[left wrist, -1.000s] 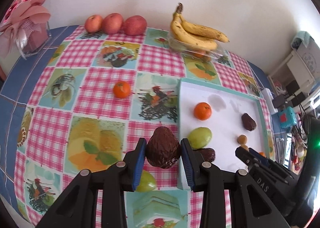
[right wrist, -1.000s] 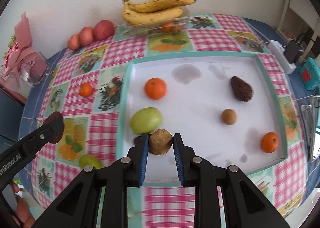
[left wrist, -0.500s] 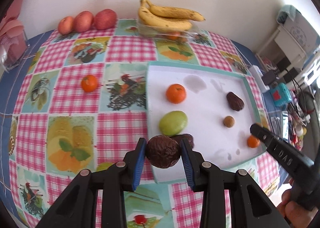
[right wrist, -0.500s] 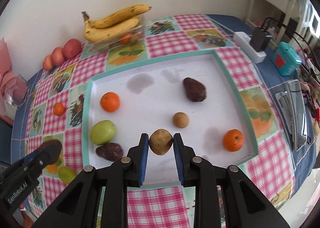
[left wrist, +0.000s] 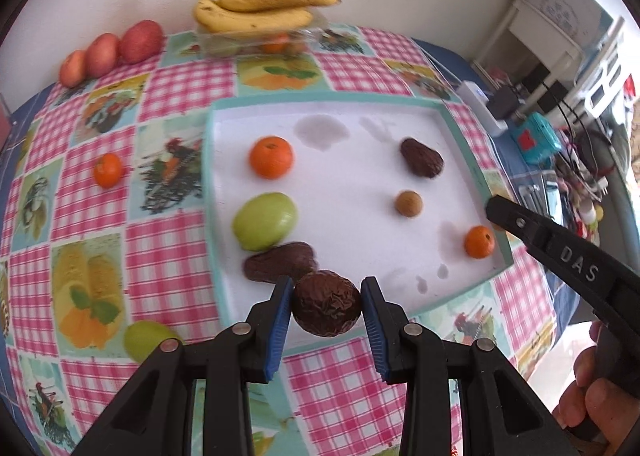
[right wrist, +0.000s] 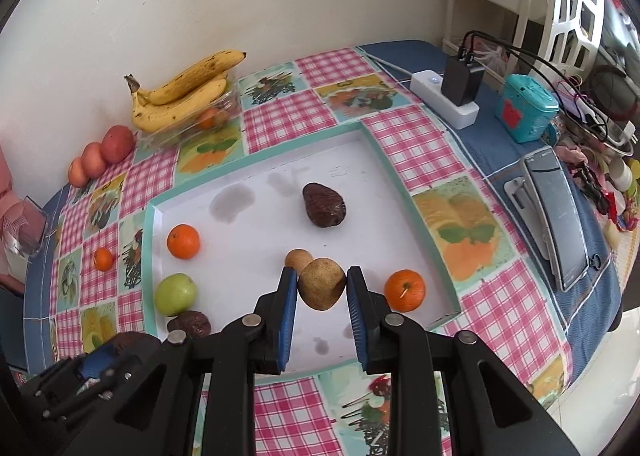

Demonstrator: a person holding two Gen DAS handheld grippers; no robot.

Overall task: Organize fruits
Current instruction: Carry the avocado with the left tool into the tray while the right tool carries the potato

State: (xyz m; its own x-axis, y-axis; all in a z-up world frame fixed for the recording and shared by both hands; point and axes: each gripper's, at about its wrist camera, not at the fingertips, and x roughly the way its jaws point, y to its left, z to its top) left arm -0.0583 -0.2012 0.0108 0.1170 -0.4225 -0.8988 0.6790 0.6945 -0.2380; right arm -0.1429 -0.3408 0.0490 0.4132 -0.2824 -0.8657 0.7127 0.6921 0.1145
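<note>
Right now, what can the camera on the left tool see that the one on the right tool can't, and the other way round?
Only the left view shows the green fruit lying on the tablecloth off the tray, and a person's hand behind the right tool. Only the right view shows the tablet and the light brown fruit that tool grips. Both show the tray, the bananas, three red apples and the wrinkled dark fruit in the left tool.
</note>
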